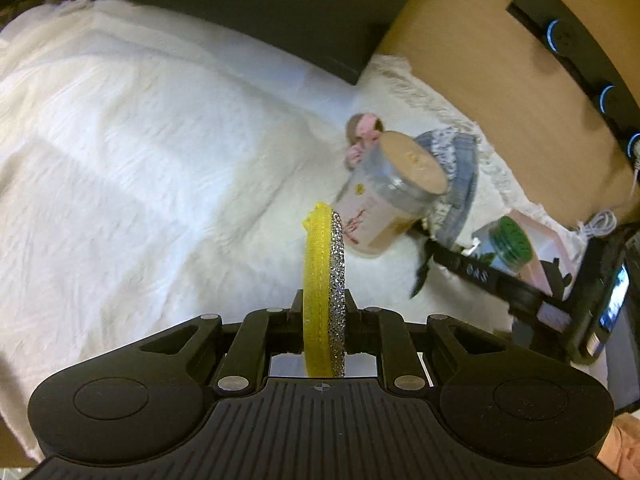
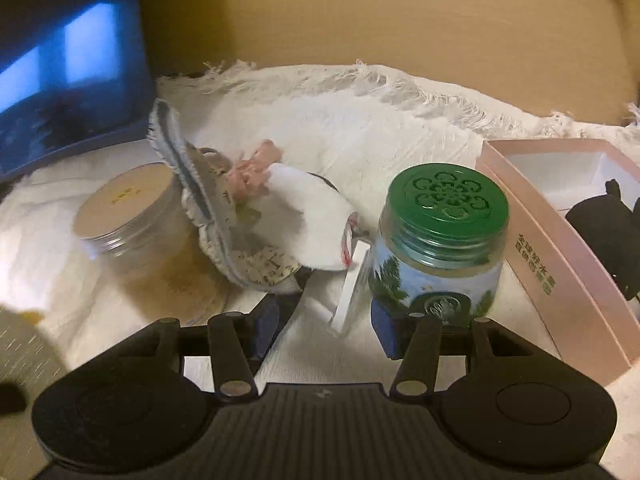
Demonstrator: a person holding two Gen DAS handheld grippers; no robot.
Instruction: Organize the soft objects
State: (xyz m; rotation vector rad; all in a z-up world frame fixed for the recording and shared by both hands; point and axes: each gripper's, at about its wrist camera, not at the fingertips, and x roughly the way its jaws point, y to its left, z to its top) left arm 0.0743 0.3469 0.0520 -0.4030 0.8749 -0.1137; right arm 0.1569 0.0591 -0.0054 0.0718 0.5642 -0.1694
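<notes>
Box (image 2: 536, 248), pink, right of green-lidded jar (image 2: 440, 248), holds something dark, perhaps fabric. Left tool (image 1: 323, 308) clamps yellow sponge (image 1: 320, 280); right tool (image 2: 324, 320) spread wide before doll (image 2: 256, 208).

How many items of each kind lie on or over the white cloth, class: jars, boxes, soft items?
Jars: 2, the tan-lidded clear plastic jar and green-lidded glass jar
Boxes: 1, the open pink cardboard box
Soft items: 2, the yellow-and-silver scrubbing sponge and white stuffed doll
Total: 5

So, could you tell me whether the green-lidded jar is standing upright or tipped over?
Upright: the green-lidded jar stands on the white cloth, lid on top.
</notes>
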